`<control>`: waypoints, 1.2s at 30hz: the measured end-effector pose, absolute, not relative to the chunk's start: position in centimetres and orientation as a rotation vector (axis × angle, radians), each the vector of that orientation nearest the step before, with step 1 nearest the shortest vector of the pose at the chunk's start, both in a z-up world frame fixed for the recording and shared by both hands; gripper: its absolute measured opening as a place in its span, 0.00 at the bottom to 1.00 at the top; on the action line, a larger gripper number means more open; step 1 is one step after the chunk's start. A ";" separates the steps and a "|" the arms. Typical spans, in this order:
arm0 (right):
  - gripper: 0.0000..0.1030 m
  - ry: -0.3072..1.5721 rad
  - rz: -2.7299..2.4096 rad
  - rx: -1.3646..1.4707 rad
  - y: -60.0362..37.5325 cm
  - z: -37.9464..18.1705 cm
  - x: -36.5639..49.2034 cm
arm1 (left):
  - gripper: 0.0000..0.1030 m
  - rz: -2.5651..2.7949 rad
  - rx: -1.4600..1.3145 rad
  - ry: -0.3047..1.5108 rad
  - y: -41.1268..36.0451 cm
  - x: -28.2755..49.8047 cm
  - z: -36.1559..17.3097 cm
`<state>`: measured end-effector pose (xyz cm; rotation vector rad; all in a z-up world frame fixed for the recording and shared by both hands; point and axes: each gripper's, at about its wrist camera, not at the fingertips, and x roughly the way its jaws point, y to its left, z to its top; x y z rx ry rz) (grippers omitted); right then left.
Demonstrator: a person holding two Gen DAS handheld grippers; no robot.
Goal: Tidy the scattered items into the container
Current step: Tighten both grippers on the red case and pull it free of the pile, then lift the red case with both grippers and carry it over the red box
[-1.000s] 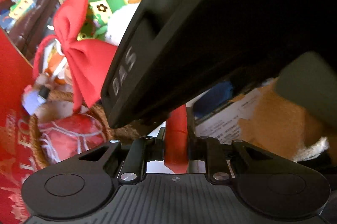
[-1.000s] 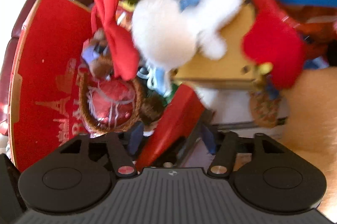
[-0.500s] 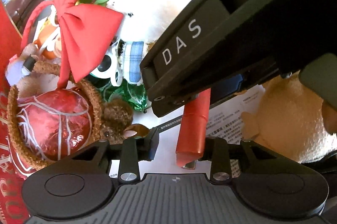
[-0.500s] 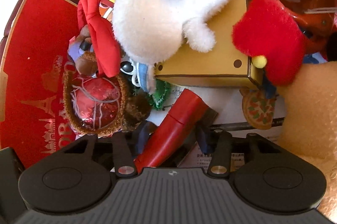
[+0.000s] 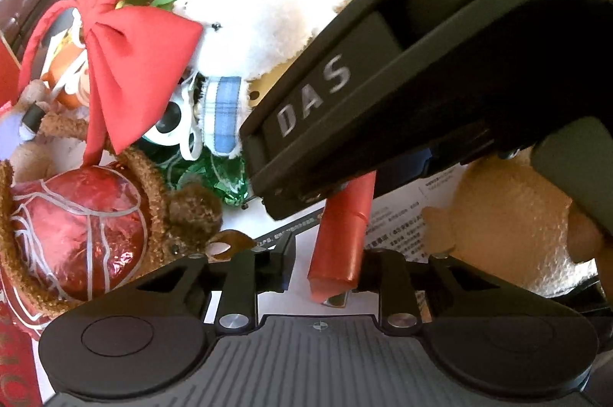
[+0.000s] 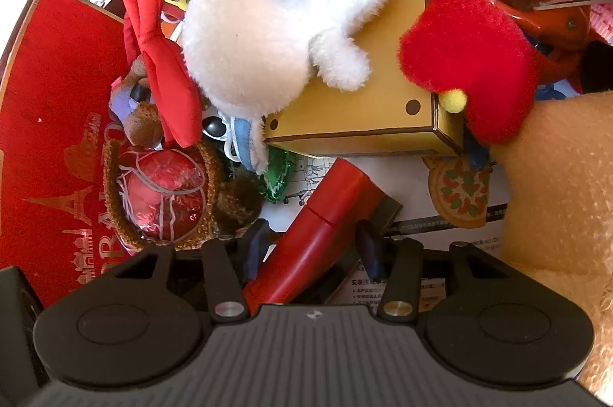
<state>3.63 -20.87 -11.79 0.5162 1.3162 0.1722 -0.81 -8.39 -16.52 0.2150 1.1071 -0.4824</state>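
A red tube (image 6: 325,234) lies slanted between my right gripper's (image 6: 310,246) jaws, which are shut on it over a pile of toys in a red container (image 6: 57,100). In the left wrist view the same red tube (image 5: 345,230) hangs down just ahead of my left gripper (image 5: 325,261), whose jaws stand apart beside its lower end. The black body of the right gripper (image 5: 421,81) fills the upper right of that view.
The pile holds a white plush (image 6: 268,35), a red bow (image 6: 157,43), a foil-wrapped red ball in a brown fuzzy basket (image 6: 161,192), a yellow box (image 6: 383,100), a red plush (image 6: 467,62), a tan plush (image 6: 555,196) and printed paper (image 5: 402,219).
The left gripper has let go of the red tube and opened. The right gripper has kept hold of it and eased closer over the pile.
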 end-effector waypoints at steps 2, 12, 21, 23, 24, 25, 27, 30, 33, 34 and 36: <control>0.54 1.326 0.170 0.512 -20.7 -11.9 3.7 | 0.48 -0.473 0.234 1.103 -8.6 -0.9 -16.6; 0.50 1.319 0.155 0.503 -20.2 -12.0 3.5 | 0.39 -0.487 0.246 1.094 -8.5 -1.2 -16.6; 0.50 1.319 0.157 0.516 -20.2 -11.3 3.3 | 0.25 -0.526 0.282 1.058 -9.1 -2.5 -15.8; 0.50 1.309 0.161 0.512 -20.1 -10.9 3.3 | 0.25 -0.524 0.288 1.045 -9.1 -2.8 -15.5; 0.50 1.303 0.165 0.508 -20.0 -10.7 3.2 | 0.25 -0.521 0.290 1.039 -9.1 -2.9 -15.3; 0.49 1.298 0.166 0.504 -19.9 -10.5 3.2 | 0.25 -0.520 0.289 1.035 -9.0 -3.1 -15.2; 0.49 1.291 0.168 0.502 -19.9 -10.1 3.1 | 0.25 -0.520 0.288 1.028 -9.0 -3.3 -14.9; 0.50 1.291 0.172 0.512 -19.9 -9.6 3.0 | 0.25 -0.521 0.281 1.010 -8.6 -3.8 -14.2; 0.50 1.279 0.193 0.518 -19.8 -8.5 3.1 | 0.25 -0.513 0.283 0.973 -8.1 -4.3 -12.9; 0.50 1.270 0.203 0.515 -19.8 -8.1 3.1 | 0.25 -0.509 0.285 0.963 -8.0 -4.4 -12.5; 0.50 1.249 0.223 0.504 -19.5 -7.1 3.1 | 0.25 -0.495 0.297 0.938 -6.6 -2.9 -11.4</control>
